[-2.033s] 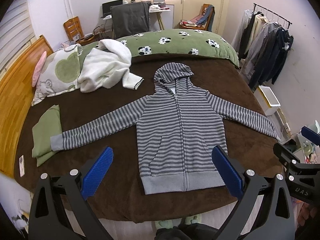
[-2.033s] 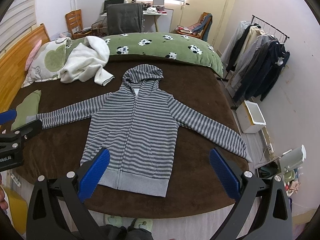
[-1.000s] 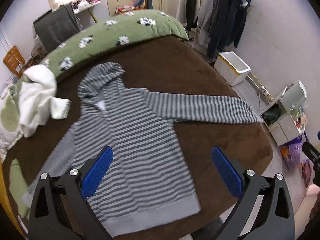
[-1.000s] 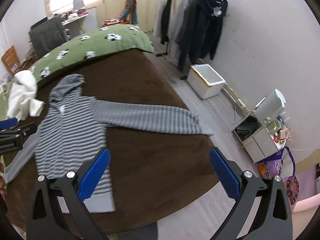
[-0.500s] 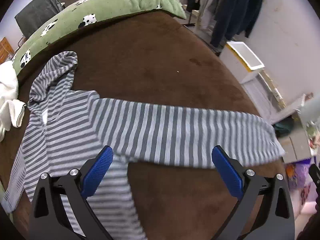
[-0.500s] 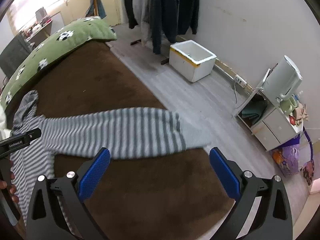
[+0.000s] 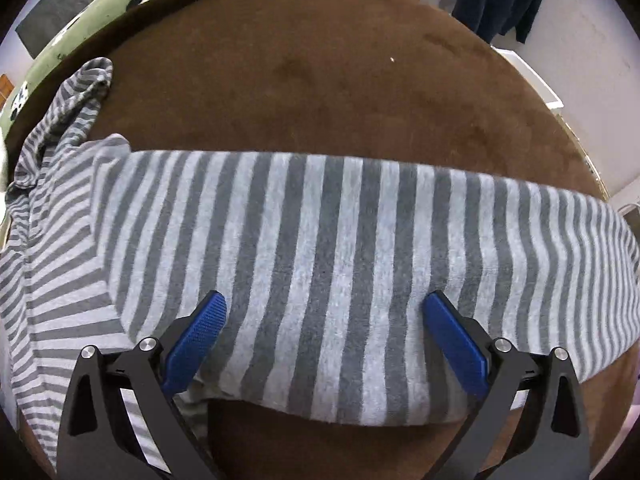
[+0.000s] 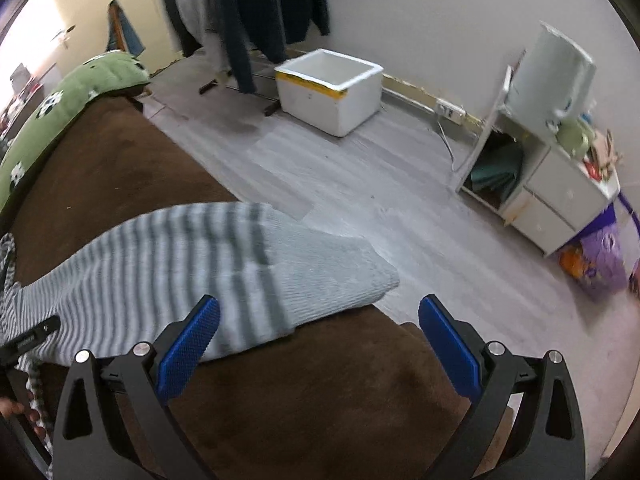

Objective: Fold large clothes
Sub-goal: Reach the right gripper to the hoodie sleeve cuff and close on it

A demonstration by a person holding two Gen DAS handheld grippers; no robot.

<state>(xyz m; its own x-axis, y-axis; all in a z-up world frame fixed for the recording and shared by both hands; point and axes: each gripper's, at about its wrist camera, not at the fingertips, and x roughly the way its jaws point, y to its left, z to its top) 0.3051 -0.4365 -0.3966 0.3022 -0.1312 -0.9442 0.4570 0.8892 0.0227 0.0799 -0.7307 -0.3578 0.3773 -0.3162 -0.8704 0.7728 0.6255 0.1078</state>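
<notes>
A grey striped hoodie lies flat on the brown bed cover. Its right sleeve (image 7: 340,264) stretches across the left wrist view; the hood (image 7: 80,92) is at the far left. My left gripper (image 7: 324,332) is open, low over the middle of the sleeve, its jaws straddling the near edge. In the right wrist view the sleeve's plain grey cuff (image 8: 320,272) reaches the bed's corner. My right gripper (image 8: 318,332) is open, just above the cuff end, its left finger (image 8: 188,340) over the striped part. Part of the left gripper shows at the left edge.
The brown bed cover (image 7: 320,80) ends close beyond the cuff. On the grey floor stand a white foam box (image 8: 332,88), a white cabinet (image 8: 552,184) with a kettle, and dark clothes hanging on a rack (image 8: 256,8). A green panda duvet (image 8: 60,112) lies at the bed's far side.
Both grippers have swung right from facing the whole hoodie and dropped close to the right sleeve, the left over its middle, the right over its cuff. Both stayed open.
</notes>
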